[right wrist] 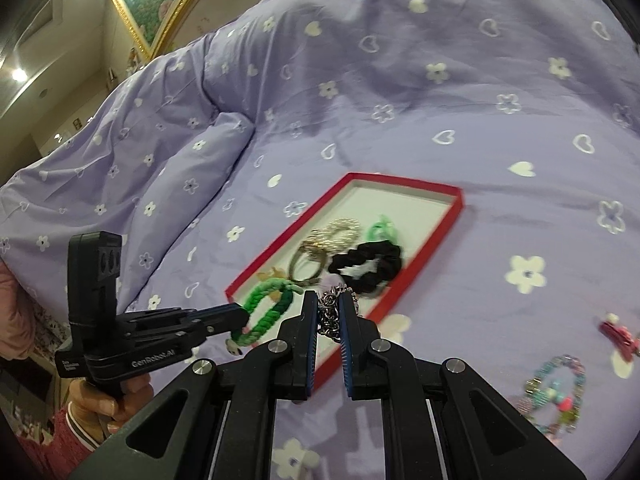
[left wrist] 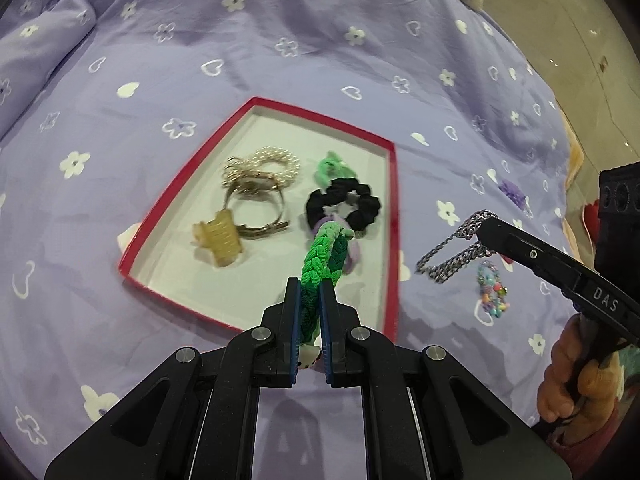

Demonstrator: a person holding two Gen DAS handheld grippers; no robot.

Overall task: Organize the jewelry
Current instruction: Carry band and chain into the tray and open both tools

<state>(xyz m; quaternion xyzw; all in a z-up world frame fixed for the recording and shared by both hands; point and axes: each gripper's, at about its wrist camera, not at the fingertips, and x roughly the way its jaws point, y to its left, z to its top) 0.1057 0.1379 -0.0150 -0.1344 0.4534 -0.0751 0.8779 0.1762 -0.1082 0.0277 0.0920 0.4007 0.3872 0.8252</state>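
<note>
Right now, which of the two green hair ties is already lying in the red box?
The pale mint-green hair tie, lying at the black scrunchie's far end. The braided green one is clamped in the left gripper.

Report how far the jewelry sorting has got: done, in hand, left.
Done: the pearl bracelet, metal bangles, tan hair claw and black scrunchie lie in the red box.
In hand: left tongs clamp a green braided band; right tongs clamp a silver chain.
Left: the beaded bracelet and a red clip lie on the bedspread.
</note>
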